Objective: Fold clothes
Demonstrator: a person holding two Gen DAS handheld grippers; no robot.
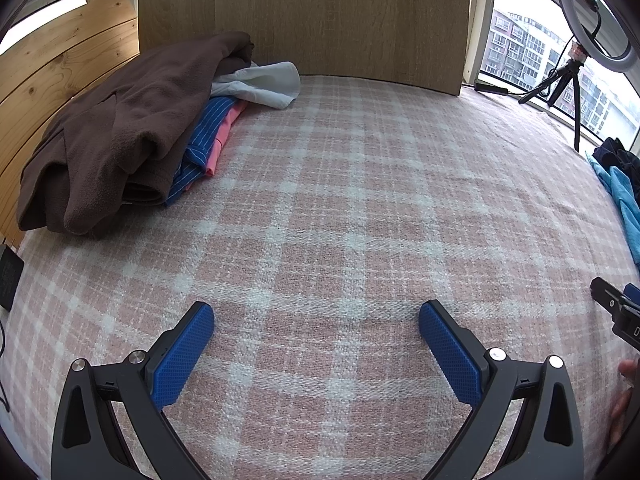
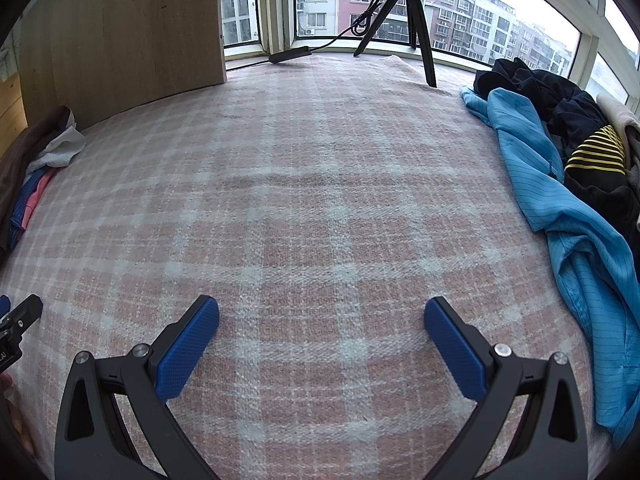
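Observation:
A stack of folded clothes lies at the far left of the pink plaid blanket: a brown garment on top, a blue striped one, a pink one and a white one. At the right edge sits an unfolded heap: a light blue shirt, dark garments and a black piece with yellow stripes. My left gripper hovers open over bare blanket, holding nothing. My right gripper is likewise open and empty, with the light blue shirt to its right.
A wooden board stands at the back, a pine panel on the left. A tripod with a ring light and a cable stands by the window. A dark device lies at the left edge.

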